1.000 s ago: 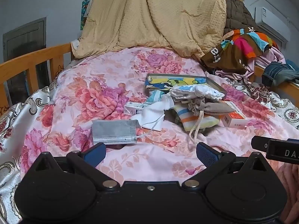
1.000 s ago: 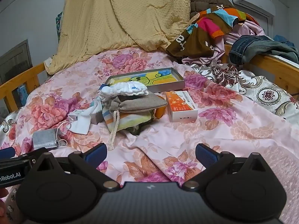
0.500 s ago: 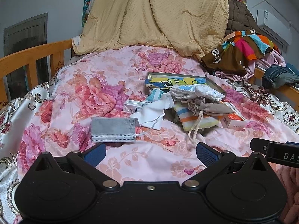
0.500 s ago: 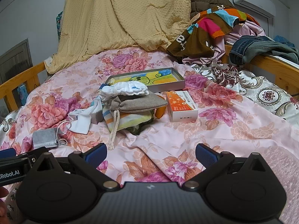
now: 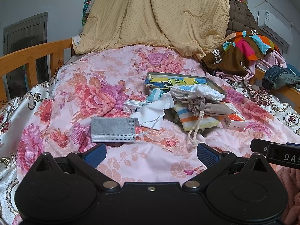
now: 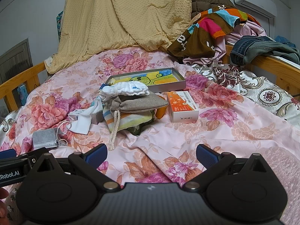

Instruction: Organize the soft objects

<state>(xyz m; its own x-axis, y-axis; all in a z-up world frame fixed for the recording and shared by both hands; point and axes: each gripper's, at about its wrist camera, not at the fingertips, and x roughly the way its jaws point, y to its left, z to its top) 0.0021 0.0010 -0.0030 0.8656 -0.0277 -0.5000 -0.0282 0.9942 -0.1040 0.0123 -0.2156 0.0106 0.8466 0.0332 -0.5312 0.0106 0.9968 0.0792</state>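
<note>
A grey face mask [image 5: 113, 129] [image 6: 44, 138] lies flat on the floral bedspread, just beyond my left gripper [image 5: 151, 155], which is open and holds nothing. A white mask [image 5: 152, 114] [image 6: 82, 123] lies right of the grey one. Behind it is a pile: a white quilted cloth [image 5: 196, 92] [image 6: 124, 91] on a grey drawstring pouch [image 5: 208, 107] [image 6: 138, 104] on a striped towel [image 5: 196, 121] [image 6: 129, 120]. My right gripper [image 6: 151, 154] is open and empty, short of the pouch's cord [image 6: 114, 131].
A shallow tray with a cartoon picture [image 5: 178, 81] [image 6: 150, 78] sits behind the pile. An orange-white box [image 6: 181, 109] [image 5: 232, 121] and a small white box [image 5: 136, 106] lie beside it. Clothes [image 6: 215, 30] are heaped at the right, a tan blanket [image 5: 159, 18] behind, wooden rails [image 5: 31, 56] at the sides.
The left wrist view has risen and shifted slightly, so the grey mask sits a little farther from the fingers. The right gripper has hardly moved. Both stay open.
</note>
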